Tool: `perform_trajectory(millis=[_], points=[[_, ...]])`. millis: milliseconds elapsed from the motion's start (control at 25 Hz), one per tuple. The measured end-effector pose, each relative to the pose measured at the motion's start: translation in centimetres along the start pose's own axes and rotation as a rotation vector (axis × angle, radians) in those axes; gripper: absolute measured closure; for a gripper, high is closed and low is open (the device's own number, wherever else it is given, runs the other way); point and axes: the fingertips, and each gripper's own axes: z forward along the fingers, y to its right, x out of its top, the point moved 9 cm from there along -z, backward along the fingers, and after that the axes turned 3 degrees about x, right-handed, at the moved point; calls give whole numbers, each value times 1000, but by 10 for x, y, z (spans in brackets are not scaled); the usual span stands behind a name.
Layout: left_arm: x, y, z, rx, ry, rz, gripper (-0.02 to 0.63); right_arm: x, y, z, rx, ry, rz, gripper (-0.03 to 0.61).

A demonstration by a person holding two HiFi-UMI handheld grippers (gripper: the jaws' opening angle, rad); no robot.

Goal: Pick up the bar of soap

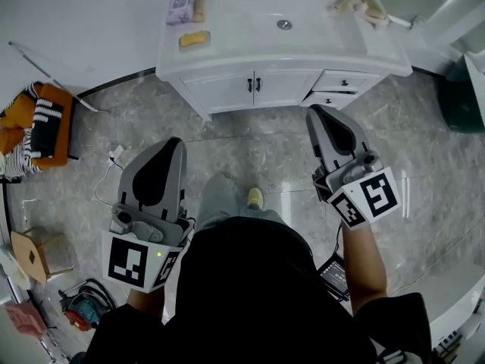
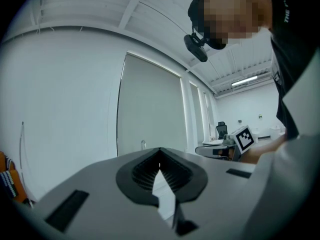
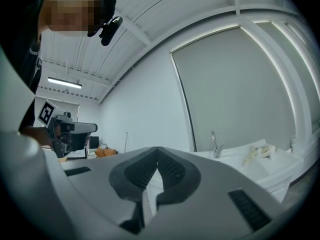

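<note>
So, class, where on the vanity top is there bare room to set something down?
Bare: the vanity top along its front strip, right of the soap bar, and the basin around the drain. Crowded: the left end, with soap bar and packet; the back right corner, with cloths.

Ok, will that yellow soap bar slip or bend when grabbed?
The soap bar looks like a solid block, so probably stiff. Lying flat on the countertop, it shouldn't roll. Beside the basin, it may be wet and slippery.

Head view looks steeply down; gripper views look level toward the sink (image 1: 318, 17).
</note>
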Motion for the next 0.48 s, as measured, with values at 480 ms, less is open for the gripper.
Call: perform_trajectory(millis=[480], points=[[-5,-19,15,-25,14,-9,607,0,2,23,-12,-9,-15,572]])
